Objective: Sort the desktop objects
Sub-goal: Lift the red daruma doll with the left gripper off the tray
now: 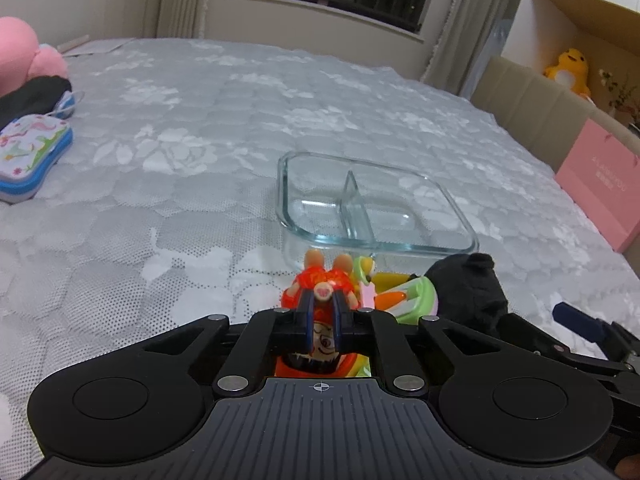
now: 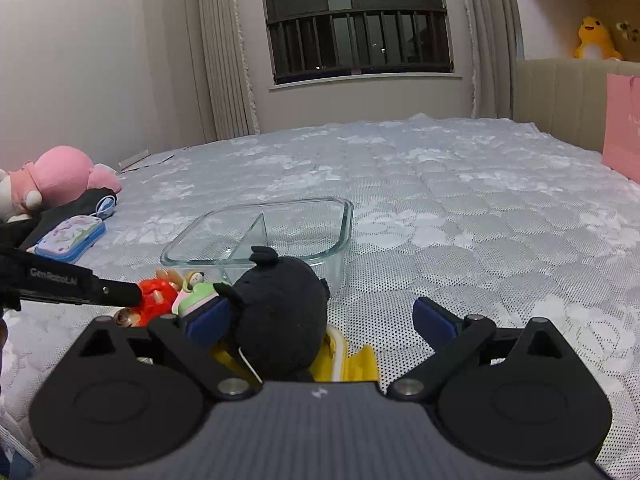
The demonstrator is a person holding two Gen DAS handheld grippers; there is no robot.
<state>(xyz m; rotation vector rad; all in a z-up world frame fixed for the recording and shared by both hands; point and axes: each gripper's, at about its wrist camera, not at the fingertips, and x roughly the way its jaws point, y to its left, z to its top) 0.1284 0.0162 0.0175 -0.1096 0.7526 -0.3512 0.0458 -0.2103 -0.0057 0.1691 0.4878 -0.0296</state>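
My left gripper (image 1: 323,307) is shut on a red-dressed toy figure (image 1: 320,284), which lies on the bedspread just in front of a clear two-compartment glass dish (image 1: 296,216). The figure also shows in the right wrist view (image 2: 154,300). Beside it lie a green-and-pink doll figure (image 1: 412,300) and a black plush toy (image 1: 468,284). My right gripper (image 2: 324,320) is open, its fingers on either side of the black plush toy (image 2: 280,304), which rests on a yellow object (image 2: 352,360). The glass dish (image 2: 344,216) holds nothing.
A pink plush (image 2: 60,178), black cloth and a blue-edged patterned pouch (image 1: 28,156) lie at the left of the bed. A pink paper bag (image 1: 600,188) and beige headboard (image 1: 532,108) stand at the right. A yellow plush (image 2: 596,40) sits on a shelf.
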